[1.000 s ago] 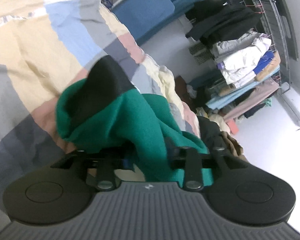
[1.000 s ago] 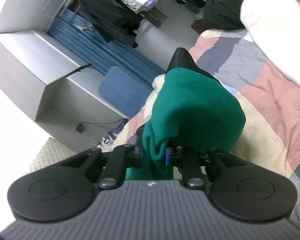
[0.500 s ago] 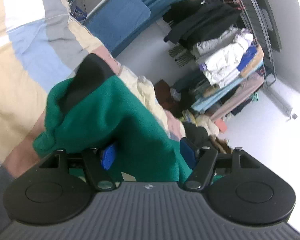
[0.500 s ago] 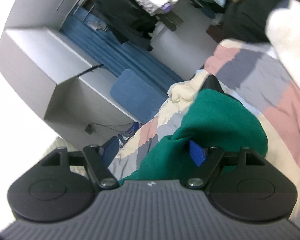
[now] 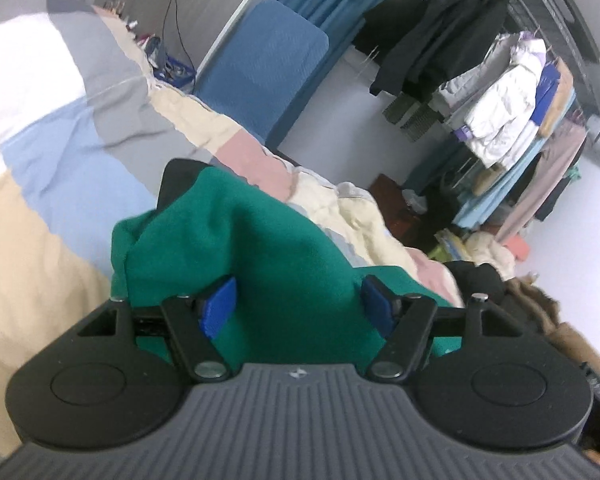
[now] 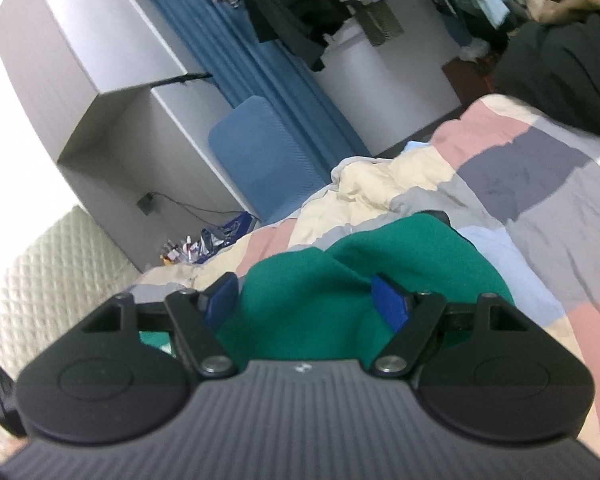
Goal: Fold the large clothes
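On the bed, atop a patchwork quilt [image 5: 80, 152], lies the green garment [image 5: 260, 248] with its black-trimmed end [image 5: 176, 180] pointing to the far side. Left claw [image 5: 296, 306] stands with its blue pads [image 5: 218, 306] apart, green cloth bunched loosely between them but not pinched. Right claw [image 6: 308, 300] is likewise spread, pads [image 6: 390, 304] clear of the fabric [image 6: 380, 256] mounded beneath. Neither grips anything. Judging by this, a fold has just been laid and the next grasp is pending. To do it well, pick two matching edge points, pinch only the layers meant to move, lift evenly, and lay them flat so the bulge smooths out rather than doubling.
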A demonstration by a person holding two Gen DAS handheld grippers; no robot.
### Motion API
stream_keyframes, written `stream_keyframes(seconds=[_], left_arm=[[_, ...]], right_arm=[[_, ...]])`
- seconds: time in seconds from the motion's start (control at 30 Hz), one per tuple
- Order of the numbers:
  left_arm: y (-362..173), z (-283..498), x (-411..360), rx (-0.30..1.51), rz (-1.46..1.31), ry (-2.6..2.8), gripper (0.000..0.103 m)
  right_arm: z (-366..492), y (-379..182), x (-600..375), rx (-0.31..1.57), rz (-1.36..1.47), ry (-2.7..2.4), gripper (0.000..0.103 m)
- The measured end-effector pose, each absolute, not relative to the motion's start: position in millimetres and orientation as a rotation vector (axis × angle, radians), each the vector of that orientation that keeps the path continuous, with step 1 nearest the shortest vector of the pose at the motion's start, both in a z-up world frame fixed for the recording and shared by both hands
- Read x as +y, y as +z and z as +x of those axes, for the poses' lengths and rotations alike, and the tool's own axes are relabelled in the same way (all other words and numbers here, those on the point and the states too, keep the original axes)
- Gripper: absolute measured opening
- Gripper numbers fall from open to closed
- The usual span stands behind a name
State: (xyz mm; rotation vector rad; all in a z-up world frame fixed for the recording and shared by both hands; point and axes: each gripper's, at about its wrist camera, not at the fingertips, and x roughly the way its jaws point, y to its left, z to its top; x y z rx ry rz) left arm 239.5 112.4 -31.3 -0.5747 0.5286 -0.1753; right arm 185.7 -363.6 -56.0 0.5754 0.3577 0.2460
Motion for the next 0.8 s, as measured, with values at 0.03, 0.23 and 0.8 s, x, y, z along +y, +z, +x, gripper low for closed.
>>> stream_keyframes(seconds=[0.03, 0.23, 0.8], left_arm=[[-35, 247, 110, 0.525, -0.558, -0.172, 0.074], [-68, 292, 109, 0.557, -0.543, -0.158, 0.075], [-120, 358, 108, 0.665, -0.506, -0.131, 0.076]], right_arm=[[189, -57, -362, 0.354, 0.556, 0.249, 0.076], [225, -70, -354, 0.379, 0.482, 0.234, 0.076], [347, -147, -353, 0.582, 0.508, 0.195, 0.076]])
